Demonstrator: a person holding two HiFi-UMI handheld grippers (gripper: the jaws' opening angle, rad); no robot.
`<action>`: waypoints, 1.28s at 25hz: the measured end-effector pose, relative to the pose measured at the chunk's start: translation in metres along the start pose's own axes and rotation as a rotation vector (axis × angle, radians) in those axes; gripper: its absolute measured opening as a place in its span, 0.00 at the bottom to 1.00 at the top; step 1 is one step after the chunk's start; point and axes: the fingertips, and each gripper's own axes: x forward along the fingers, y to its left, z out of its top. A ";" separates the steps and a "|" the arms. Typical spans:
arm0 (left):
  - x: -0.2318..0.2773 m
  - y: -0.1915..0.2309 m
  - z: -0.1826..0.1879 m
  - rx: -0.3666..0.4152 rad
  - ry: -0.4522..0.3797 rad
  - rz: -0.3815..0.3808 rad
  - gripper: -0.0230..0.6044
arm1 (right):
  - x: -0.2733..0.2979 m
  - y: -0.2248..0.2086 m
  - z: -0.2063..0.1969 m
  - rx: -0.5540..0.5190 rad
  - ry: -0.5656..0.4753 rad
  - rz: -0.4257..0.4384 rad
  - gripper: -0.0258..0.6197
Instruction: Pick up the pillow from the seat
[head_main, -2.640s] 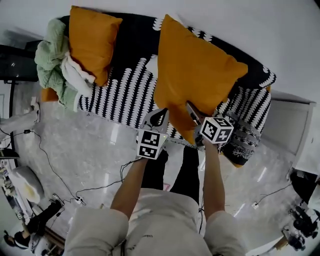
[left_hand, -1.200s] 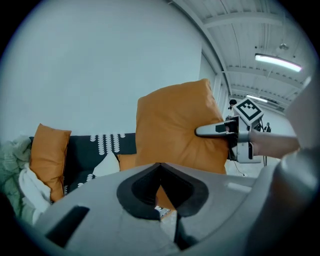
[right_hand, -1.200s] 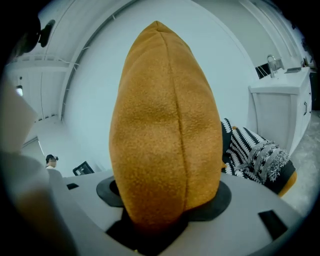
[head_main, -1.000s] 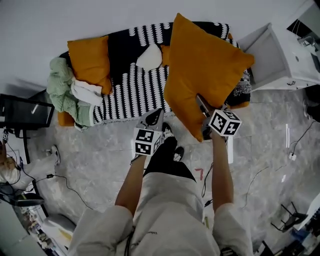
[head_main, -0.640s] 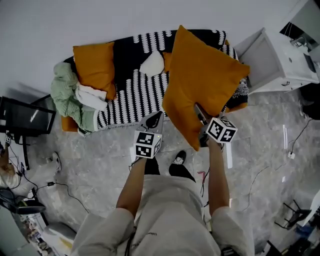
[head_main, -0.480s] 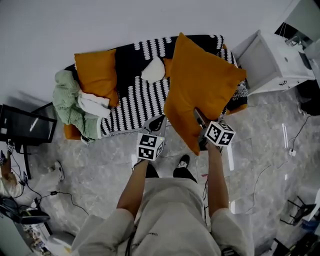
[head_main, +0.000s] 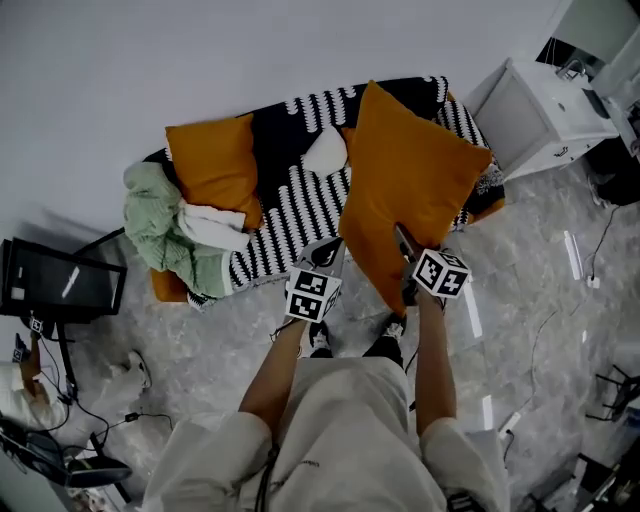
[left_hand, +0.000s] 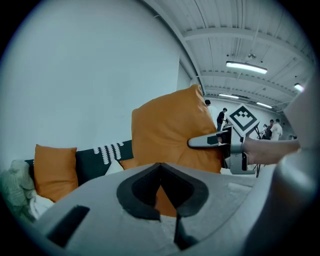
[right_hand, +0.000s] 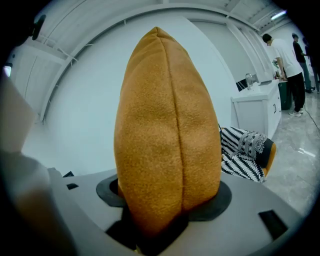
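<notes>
Pillow (head_main: 410, 190) held off sofa (head_main: 290, 195) at twelve o'clock, right gripper (head_main: 402, 242) clamping its lower edge (to carry it); left gripper (head_main: 330, 250) closed, empty.

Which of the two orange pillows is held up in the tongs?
The right-hand pillow, clamped at its lower corner by the right tongs; the other pillow rests on the sofa.

No words, brands or numbers can be read anywhere; the only signs are black-and-white square markers on the left marker cube (head_main: 313, 293) and right marker cube (head_main: 441, 272).
</notes>
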 end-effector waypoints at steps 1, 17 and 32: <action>-0.007 0.002 -0.005 -0.006 0.003 -0.006 0.05 | -0.004 0.007 -0.007 0.006 -0.004 -0.007 0.51; -0.056 0.040 -0.004 0.057 -0.006 -0.076 0.05 | -0.012 0.071 -0.058 0.053 -0.001 -0.088 0.51; -0.063 0.040 0.000 0.019 -0.039 -0.069 0.05 | -0.021 0.084 -0.059 0.093 -0.059 -0.104 0.51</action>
